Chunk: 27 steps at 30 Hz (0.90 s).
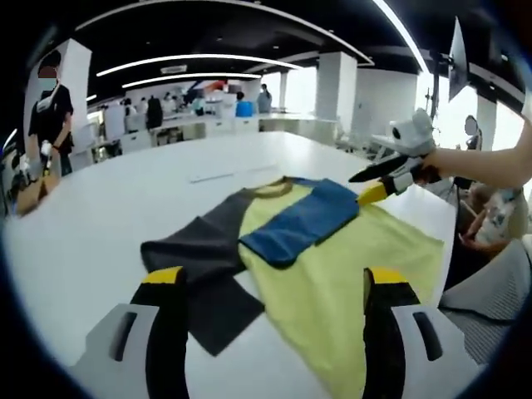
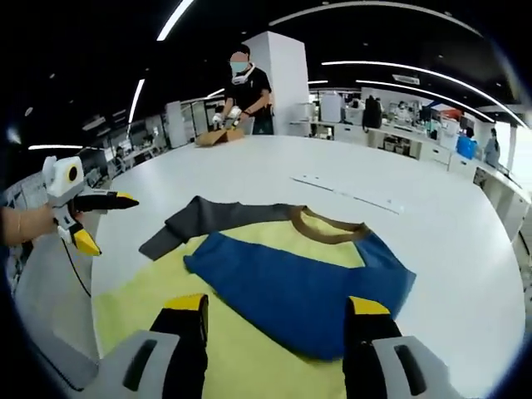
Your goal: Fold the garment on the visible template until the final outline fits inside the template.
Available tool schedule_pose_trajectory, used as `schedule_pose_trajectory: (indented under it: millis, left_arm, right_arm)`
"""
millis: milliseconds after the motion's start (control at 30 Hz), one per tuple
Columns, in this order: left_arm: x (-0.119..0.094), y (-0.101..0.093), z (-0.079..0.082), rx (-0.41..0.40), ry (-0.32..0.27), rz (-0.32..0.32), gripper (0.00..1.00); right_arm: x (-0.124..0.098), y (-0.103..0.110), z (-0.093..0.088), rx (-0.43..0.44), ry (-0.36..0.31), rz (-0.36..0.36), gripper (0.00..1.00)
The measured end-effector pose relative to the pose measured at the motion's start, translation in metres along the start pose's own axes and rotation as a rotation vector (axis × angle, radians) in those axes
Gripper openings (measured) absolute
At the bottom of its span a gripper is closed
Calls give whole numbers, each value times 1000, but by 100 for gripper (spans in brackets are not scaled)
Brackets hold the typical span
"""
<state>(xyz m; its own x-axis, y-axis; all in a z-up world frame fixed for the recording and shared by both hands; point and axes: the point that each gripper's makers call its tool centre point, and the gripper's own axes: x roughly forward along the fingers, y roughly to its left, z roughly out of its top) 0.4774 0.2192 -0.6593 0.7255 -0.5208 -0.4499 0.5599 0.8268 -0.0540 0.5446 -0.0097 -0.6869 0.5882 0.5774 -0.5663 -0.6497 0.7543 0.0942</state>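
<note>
Left gripper view. The left claw [image 1: 274,287] rises from the near edge with both yellow-tipped jaws spread apart and nothing between them: it is released. The jaws hang just above the near part of the garment [image 1: 332,266], a T-shirt lying flat on the white bench [image 1: 125,199]. The shirt has a yellow body, a blue sleeve [image 1: 299,220] folded inward across the chest, a dark grey sleeve [image 1: 199,241] spread out to the left, and a brown collar [image 1: 274,189] at the far end. The left jaw sits over the grey sleeve, the right jaw over the yellow body. The right claw [image 1: 374,184] enters from the right, held by a hand [image 1: 457,162], just above the far right edge of the shirt; its jaws are parted and hold nothing. Strips of tape [image 1: 220,174] lie on the bench beyond the collar. A person in black [image 1: 51,116] stands at the far left.

Right gripper view. The right claw [image 2: 278,312] rises from the near edge, jaws spread and empty, released, over the garment [image 2: 274,349]. The blue sleeve [image 2: 299,291] lies folded across the yellow body between the jaws. The grey sleeve [image 2: 216,218] extends to the far left, and the collar [image 2: 328,226] lies beyond the blue fabric. The left claw [image 2: 104,220] shows at the left, above the bench [image 2: 274,166] beside the shirt, jaws parted and empty. The tape strips [image 2: 345,193] lie farther out. The person in black [image 2: 245,91] stands at the far end beside a cardboard box [image 2: 218,137].
</note>
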Motion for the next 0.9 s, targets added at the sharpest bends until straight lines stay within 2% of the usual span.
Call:
schedule_pose_trajectory:
  millis: [200, 400, 500, 633, 767, 900]
  left_arm:
    - [20, 2, 10, 11, 5, -20, 79]
    - [41, 4, 13, 8, 7, -40, 73]
    - [51, 6, 12, 12, 19, -47, 69]
    - [65, 8, 14, 27, 28, -49, 66]
    - [76, 8, 15, 33, 30, -60, 62]
    - [88, 12, 15, 48, 28, -65, 57]
  right_arm:
    - [-11, -21, -11, 22, 8, -44, 56]
    - [-18, -37, -18, 18, 13, -84, 44]
    - [-21, -46, -25, -22, 41, -116, 37]
    - [-23, -54, -31, -29, 53, -138, 29]
    - [-23, -61, -40, -116, 101, -169, 25]
    - [-19, -63, -46, -145, 128, -177, 23]
